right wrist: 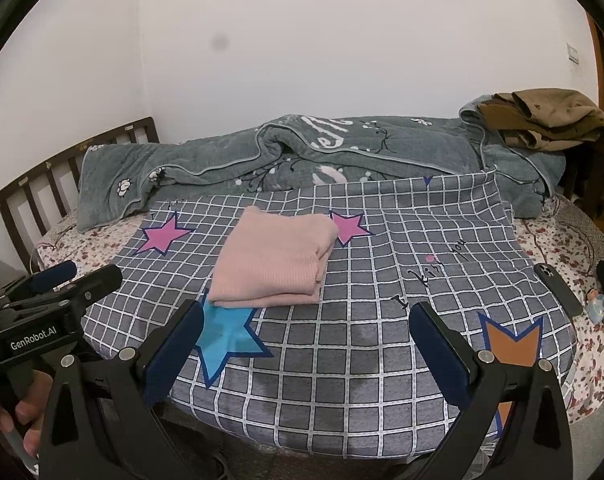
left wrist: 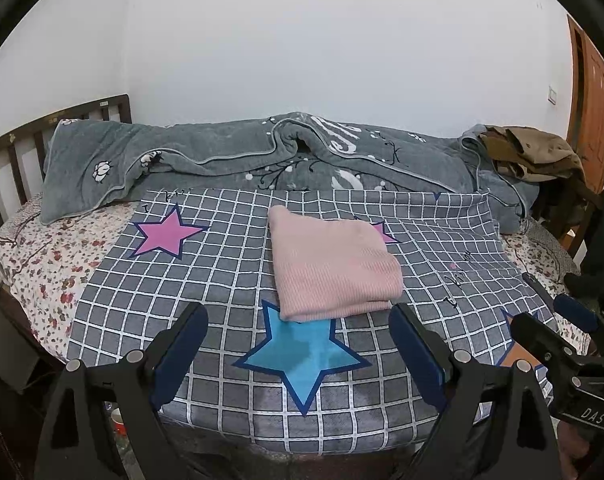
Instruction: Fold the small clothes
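Note:
A pink knitted garment (left wrist: pixel 332 266) (right wrist: pixel 276 264) lies folded into a neat rectangle on the grey checked cloth with stars (left wrist: pixel 230 280) (right wrist: pixel 366 280). My left gripper (left wrist: pixel 298 320) hovers open just short of the garment's near edge, above a blue star, with nothing between its fingers. My right gripper (right wrist: pixel 306 320) is also open and empty, off to the right of the garment over bare checked cloth. Each gripper shows in the other's view: the right one (left wrist: pixel 558 320) at the right edge, the left one (right wrist: pixel 78 276) at the left, held by a hand (right wrist: pixel 26 412).
A rumpled grey quilt (left wrist: pixel 262 156) (right wrist: pixel 302 152) lies along the wall behind the cloth, brown clothes (left wrist: pixel 530 152) (right wrist: pixel 550 120) piled at its right end. A dark phone (right wrist: pixel 558 288) and a small figurine (right wrist: pixel 598 308) rest on the floral sheet at right. A wooden headboard (left wrist: pixel 18 148) stands left.

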A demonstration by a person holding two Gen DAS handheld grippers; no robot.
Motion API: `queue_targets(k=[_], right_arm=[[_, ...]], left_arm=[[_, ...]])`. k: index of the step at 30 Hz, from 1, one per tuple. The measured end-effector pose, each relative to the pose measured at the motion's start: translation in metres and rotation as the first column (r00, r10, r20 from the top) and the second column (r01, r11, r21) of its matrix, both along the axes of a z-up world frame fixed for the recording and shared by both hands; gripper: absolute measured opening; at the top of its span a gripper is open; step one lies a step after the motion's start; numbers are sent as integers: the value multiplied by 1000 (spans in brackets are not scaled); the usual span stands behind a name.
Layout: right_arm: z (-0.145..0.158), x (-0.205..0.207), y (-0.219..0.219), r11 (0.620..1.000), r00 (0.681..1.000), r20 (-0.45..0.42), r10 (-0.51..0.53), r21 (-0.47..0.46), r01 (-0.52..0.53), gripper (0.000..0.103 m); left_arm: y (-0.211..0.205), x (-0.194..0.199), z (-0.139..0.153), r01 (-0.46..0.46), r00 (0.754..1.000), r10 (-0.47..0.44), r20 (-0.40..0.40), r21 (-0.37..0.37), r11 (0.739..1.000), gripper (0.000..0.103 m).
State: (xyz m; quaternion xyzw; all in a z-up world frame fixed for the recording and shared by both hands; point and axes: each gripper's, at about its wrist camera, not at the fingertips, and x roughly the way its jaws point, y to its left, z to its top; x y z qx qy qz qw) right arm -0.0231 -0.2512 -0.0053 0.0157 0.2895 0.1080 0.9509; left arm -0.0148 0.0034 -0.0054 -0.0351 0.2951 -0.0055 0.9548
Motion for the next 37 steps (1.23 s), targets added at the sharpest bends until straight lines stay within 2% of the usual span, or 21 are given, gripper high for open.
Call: queue_targets(k=[37], right_arm=[[7,2,2,1000,1000,15,6,17,-7,101]], left_arm=[[5,-2,8,-22,1000,22,14,12,1000,92]])
